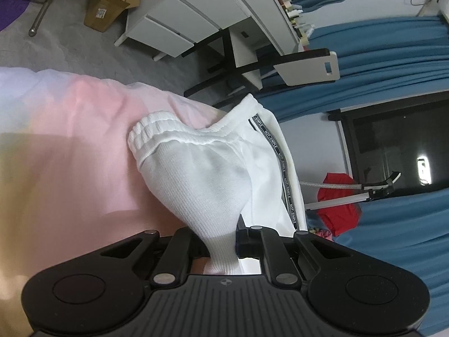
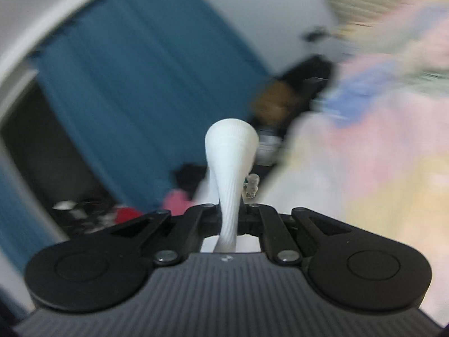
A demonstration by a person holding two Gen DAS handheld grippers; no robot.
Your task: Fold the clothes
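In the left wrist view, the left tongs (image 1: 223, 241) are seen clamped on a bunch of ribbed white fabric, part of the white trousers (image 1: 213, 163) whose elastic waistband and lettered black side stripe (image 1: 282, 168) are held up above the pastel pink bedspread (image 1: 70, 140). In the blurred right wrist view, the right tongs (image 2: 228, 219) are closed on a twisted white strip, probably the same garment, before a blue curtain (image 2: 140, 84).

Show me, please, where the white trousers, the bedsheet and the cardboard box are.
white trousers (image 1: 196, 179): left wrist view, ribbed fabric below the waistband.
bedsheet (image 1: 70, 140): left wrist view, bare pink part.
cardboard box (image 1: 105, 7): left wrist view, its side.
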